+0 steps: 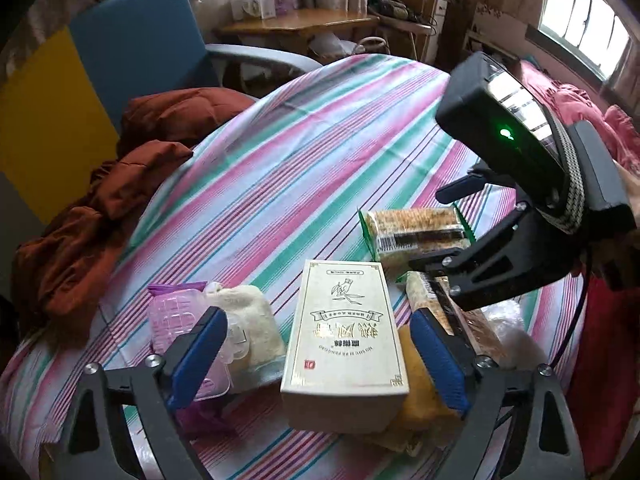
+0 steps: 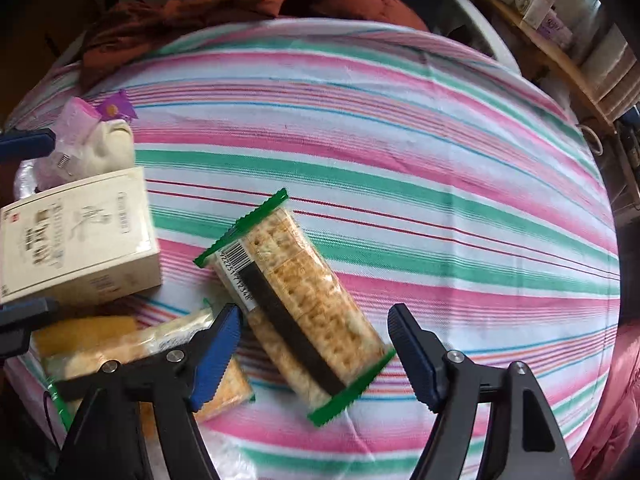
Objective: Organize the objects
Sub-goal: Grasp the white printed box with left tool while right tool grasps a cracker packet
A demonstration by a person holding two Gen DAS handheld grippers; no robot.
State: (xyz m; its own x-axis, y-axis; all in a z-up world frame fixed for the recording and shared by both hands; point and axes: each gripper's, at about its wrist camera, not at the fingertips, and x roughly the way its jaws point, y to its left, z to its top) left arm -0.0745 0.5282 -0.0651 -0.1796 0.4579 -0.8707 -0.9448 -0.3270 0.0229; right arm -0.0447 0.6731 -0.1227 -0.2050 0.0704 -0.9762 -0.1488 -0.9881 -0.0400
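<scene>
striped cloth [image 1: 304, 148] in pink, green and white covers a round worktop; beyond it, toward 11 o'clock in the left wrist view, stand a blue chair [image 1: 136, 40] and a rust-red garment [image 1: 100, 208] draped over the worktop's edge.

left tool [image 1: 316, 356]: fingers apart, straddling a cream box [image 1: 344, 332] that lies flat, label up, without touching it; judged to be lined up for a grasp across the box's narrow width. a pink plastic container [image 1: 180, 324] and a pale cloth bundle [image 1: 248, 312] sit just beside the box at 9 o'clock, a yellow sponge-like piece [image 1: 416, 400] partly under it at 4 o'clock.

right tool [image 2: 316, 344]: fingers apart, empty, pointing steeply down over a cracker packet [image 2: 296, 292] with green crimped ends, which lies diagonally on the cloth between the pads but clear of both. a second cracker packet [image 2: 136, 344] lies at 8 o'clock, partly under the left finger.

the items cluster at the near rim; judged still unsorted, each tool addressing one item.
</scene>
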